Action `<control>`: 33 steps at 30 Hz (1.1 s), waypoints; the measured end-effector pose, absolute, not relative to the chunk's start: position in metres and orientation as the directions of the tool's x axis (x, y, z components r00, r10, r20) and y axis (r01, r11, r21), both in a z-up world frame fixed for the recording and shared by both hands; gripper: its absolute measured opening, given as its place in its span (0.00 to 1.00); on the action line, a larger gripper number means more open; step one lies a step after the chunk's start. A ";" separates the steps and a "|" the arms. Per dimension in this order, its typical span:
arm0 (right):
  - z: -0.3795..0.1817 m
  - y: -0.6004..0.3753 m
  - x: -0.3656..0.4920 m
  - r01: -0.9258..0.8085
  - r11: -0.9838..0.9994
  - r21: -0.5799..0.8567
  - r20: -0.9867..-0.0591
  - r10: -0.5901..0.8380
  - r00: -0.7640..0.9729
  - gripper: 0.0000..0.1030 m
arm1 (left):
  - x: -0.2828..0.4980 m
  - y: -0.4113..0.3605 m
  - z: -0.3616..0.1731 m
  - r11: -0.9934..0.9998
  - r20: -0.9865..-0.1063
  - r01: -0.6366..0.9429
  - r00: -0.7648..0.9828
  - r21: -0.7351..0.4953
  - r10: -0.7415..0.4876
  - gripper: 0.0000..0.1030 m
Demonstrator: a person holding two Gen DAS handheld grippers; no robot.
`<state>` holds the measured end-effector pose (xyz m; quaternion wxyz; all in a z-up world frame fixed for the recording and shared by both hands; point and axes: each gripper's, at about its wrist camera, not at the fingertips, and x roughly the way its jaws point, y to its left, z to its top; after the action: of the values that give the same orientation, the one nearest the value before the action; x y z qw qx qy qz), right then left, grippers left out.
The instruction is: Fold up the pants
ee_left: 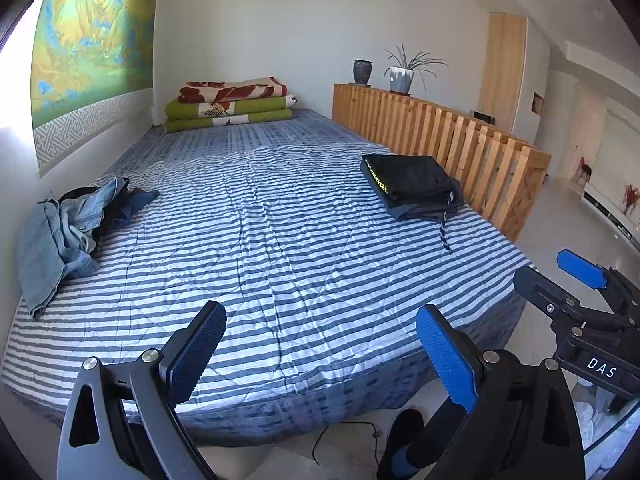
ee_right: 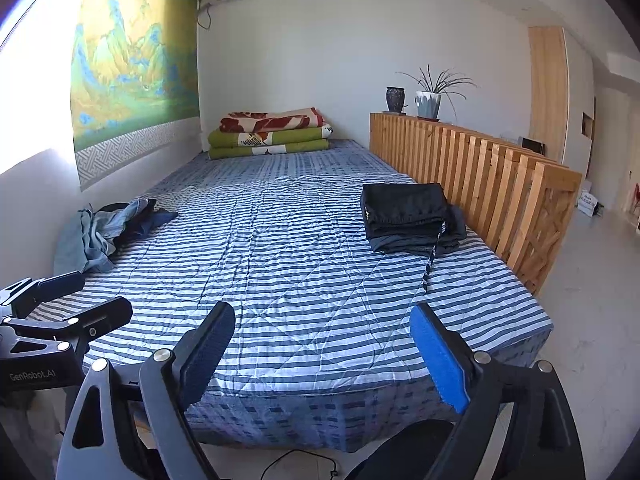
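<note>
Striped bed [ee_left: 280, 240] filled the frame, crumpled pants [ee_left: 68, 224] at left, folded stack [ee_left: 412, 184] right; left gripper [ee_left: 320, 356] and right gripper [ee_right: 320, 360] hovered low, jaws spread, empty.

Both wrist views face bed [ee_left: 280, 220] from foot

Blue-white striped quilt [ee_left: 280, 240]; crumpled denim pants [ee_left: 60, 232] (light blue); folded black pants [ee_left: 412, 180].

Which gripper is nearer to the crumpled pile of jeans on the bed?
Left. The left gripper is at the bed's foot on the side of the jeans pile; the right gripper is beside it, farther toward the wooden railing.
</note>
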<state>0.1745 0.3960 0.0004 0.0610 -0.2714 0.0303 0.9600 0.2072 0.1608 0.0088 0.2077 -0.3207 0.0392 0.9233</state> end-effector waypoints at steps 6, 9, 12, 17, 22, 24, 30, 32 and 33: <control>-0.001 0.396 0.174 -0.135 -0.990 0.027 -0.527 0.101 -0.844 0.84 | 0.207 0.162 0.008 -0.909 -0.609 -0.413 -0.706 -0.061 0.362 0.95; -0.003 0.397 0.173 -0.133 -0.991 0.029 -0.532 0.098 -0.841 0.84 | 0.207 0.162 0.007 -0.907 -0.608 -0.418 -0.706 -0.057 0.364 0.95; -0.004 0.397 0.172 -0.133 -0.991 0.032 -0.535 0.096 -0.839 0.84 | 0.207 0.164 0.005 -0.907 -0.610 -0.417 -0.706 -0.052 0.360 0.95; -0.007 0.398 0.170 -0.135 -0.990 0.036 -0.544 0.094 -0.834 0.84 | 0.205 0.166 0.003 -0.906 -0.614 -0.419 -0.702 -0.053 0.361 0.95; -0.009 0.399 0.170 -0.140 -0.989 0.044 -0.549 0.094 -0.830 0.84 | 0.203 0.168 0.001 -0.906 -0.616 -0.421 -0.700 -0.054 0.362 0.95; -0.010 0.400 0.169 -0.141 -0.989 0.045 -0.552 0.093 -0.829 0.84 | 0.203 0.169 0.000 -0.905 -0.616 -0.421 -0.700 -0.053 0.361 0.95; -0.010 0.401 0.168 -0.138 -0.989 0.043 -0.555 0.091 -0.827 0.84 | 0.203 0.171 -0.002 -0.904 -0.620 -0.424 -0.695 -0.054 0.364 0.95; -0.011 0.402 0.167 -0.139 -0.989 0.042 -0.556 0.092 -0.826 0.84 | 0.202 0.171 -0.002 -0.903 -0.620 -0.426 -0.694 -0.056 0.365 0.95; -0.011 0.401 0.167 -0.139 -0.989 0.042 -0.557 0.092 -0.825 0.84 | 0.201 0.171 -0.002 -0.903 -0.620 -0.427 -0.694 -0.056 0.366 0.95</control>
<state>0.1670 0.4006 -0.0107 0.0605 -0.2892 0.0402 0.9545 0.2014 0.1713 -0.0018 0.2156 -0.3265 0.0464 0.9191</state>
